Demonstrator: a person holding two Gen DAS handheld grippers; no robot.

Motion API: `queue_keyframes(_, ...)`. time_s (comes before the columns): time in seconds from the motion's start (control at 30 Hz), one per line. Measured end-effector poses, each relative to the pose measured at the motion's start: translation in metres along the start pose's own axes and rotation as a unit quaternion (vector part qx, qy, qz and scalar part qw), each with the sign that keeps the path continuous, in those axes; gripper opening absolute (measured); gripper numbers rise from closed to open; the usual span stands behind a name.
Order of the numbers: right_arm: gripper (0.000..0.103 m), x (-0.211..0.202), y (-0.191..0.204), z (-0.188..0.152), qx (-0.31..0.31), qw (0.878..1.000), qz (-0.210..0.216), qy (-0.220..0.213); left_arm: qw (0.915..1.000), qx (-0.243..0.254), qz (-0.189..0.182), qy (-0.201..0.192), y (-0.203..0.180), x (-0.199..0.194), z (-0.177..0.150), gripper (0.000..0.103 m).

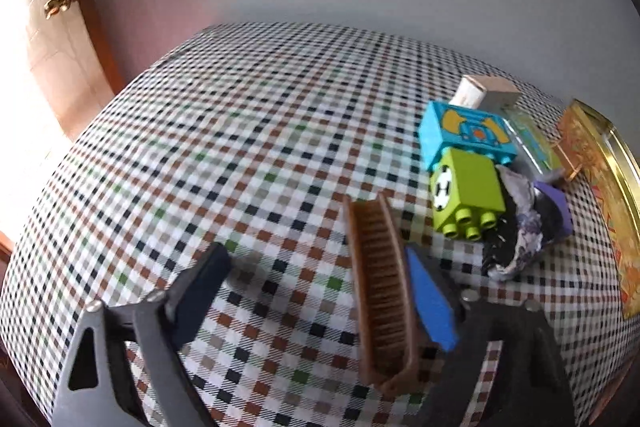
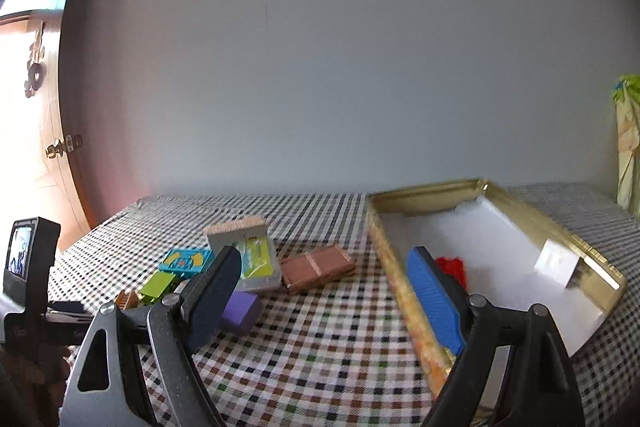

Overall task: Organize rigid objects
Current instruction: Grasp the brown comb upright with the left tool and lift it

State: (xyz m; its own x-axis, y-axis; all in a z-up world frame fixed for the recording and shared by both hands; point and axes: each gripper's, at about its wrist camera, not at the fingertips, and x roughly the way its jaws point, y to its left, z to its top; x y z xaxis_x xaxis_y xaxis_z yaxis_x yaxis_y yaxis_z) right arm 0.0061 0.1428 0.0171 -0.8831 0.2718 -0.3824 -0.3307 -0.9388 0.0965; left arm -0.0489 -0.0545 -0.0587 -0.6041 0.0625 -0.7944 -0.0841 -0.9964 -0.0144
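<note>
Left gripper over a brown comb, right gripper open beside the gold tin.

From my left wrist view, my left gripper (image 1: 316, 291) stands wide with a brown folding comb (image 1: 380, 291) between its fingers, lying against the blue pad; I cannot tell whether both pads press it. To the right on the checked tabletop (image 1: 240, 131) lie a green toy block (image 1: 466, 195), a blue toy block (image 1: 466, 131) beyond it, and a crumpled dark wrapper (image 1: 516, 227) just beside the green one. From my right wrist view, my right gripper (image 2: 324, 291) is open and grips nothing. The gold tin (image 2: 592, 251) sits at right with a red block (image 2: 452, 269) inside; a brown flat box (image 2: 318, 267) and a purple block (image 2: 242, 311) lie left of it.
</note>
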Motion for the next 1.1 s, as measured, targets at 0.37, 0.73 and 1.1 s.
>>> queue_keyframes(0.37, 0.087, 0.035, 0.021, -0.007, 0.0, 0.996, 0.026, 0.088, 0.9987, 0.022, -0.043, -0.015, -0.001, -0.019, -0.001, 0.024)
queue_keyframes(0.73, 0.087, 0.05, 0.033, -0.01, -0.002, 0.99, 0.036, 0.136, 0.9968, -0.006, -0.041, -0.068, 0.003, -0.028, 0.036, 0.024)
queue_keyframes(1.1, 0.08, 0.096, 0.052, -0.015, 0.0, 0.975, 0.039, 0.217, 0.9886, -0.03, -0.014, -0.147, 0.001, -0.034, 0.062, 0.024)
